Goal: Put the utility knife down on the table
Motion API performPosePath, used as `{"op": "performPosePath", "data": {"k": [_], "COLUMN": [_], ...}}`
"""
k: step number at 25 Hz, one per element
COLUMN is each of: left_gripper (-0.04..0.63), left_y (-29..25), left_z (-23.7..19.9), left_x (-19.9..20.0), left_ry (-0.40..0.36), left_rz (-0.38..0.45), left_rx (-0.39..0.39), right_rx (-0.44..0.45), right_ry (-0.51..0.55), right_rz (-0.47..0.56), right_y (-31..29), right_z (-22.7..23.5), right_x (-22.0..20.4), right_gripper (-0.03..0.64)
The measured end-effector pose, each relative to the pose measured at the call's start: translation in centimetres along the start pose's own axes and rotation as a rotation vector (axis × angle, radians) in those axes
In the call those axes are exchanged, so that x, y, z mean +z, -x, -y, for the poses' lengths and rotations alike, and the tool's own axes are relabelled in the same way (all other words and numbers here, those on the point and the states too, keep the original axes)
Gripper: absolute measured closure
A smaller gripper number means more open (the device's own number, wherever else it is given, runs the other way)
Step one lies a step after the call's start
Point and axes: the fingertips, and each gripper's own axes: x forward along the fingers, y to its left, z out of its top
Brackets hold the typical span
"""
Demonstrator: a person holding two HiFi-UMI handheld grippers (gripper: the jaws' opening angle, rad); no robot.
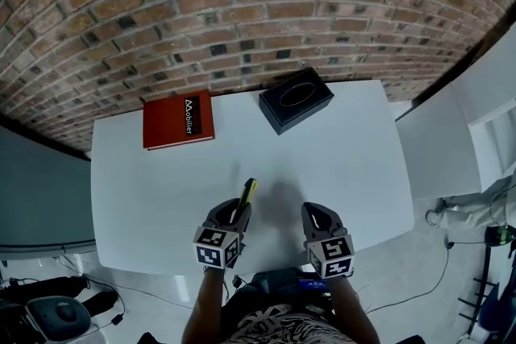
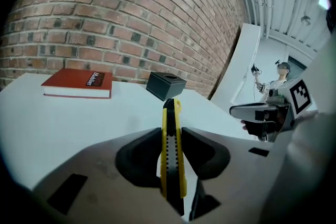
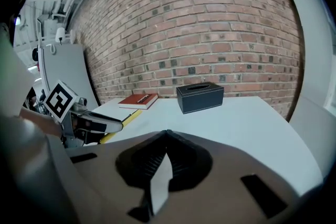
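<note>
A yellow and black utility knife (image 2: 170, 144) is clamped between the jaws of my left gripper (image 2: 171, 152), its tip pointing away over the white table (image 1: 347, 165). In the head view the knife (image 1: 246, 195) sticks forward out of the left gripper (image 1: 231, 215) near the table's front edge. The right gripper view shows the knife (image 3: 122, 122) from the side, held above the tabletop. My right gripper (image 1: 317, 215) sits beside it to the right, jaws shut with nothing between them (image 3: 166, 161).
A red book (image 1: 178, 121) lies at the table's back left. A black tissue box (image 1: 295, 98) stands at the back middle, close to the brick wall (image 1: 242, 4). White furniture (image 1: 451, 133) stands to the right of the table.
</note>
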Motion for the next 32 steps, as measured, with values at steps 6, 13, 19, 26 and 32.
{"op": "performPosePath", "data": {"k": [6,13,19,26,32], "left_gripper": [0.472,0.472,0.471,0.471,0.471], "left_y": [-1.6,-3.0,-4.0,-5.0,-5.8], "left_z": [-0.9,-1.8,-2.6,-3.2,-2.8], "left_x": [-1.9,-3.6,-4.3,-4.8,-4.9], "left_ry": [-0.047,-0.071,-0.092,-0.09,-0.17], "left_rz": [-0.064,-0.127,-0.166,-0.191,-0.23], "left_rx": [0.022,0.043,0.057,0.071,0.058], "right_rx": [0.015,0.039,0.048,0.065,0.063], "right_ry": [-0.015,-0.027,-0.041,-0.054,-0.055], "right_rz": [-0.039,-0.086,-0.13,-0.15,-0.152], "right_y": [-1.7,-3.7,-5.0,-6.4,-7.2], "right_z": [0.4,0.5,1.1,1.7,2.4], "right_x": [-1.1,-2.3,-3.6,-3.7,-3.6], "right_gripper": [0.617,0.617,0.617,0.617,0.617]}}
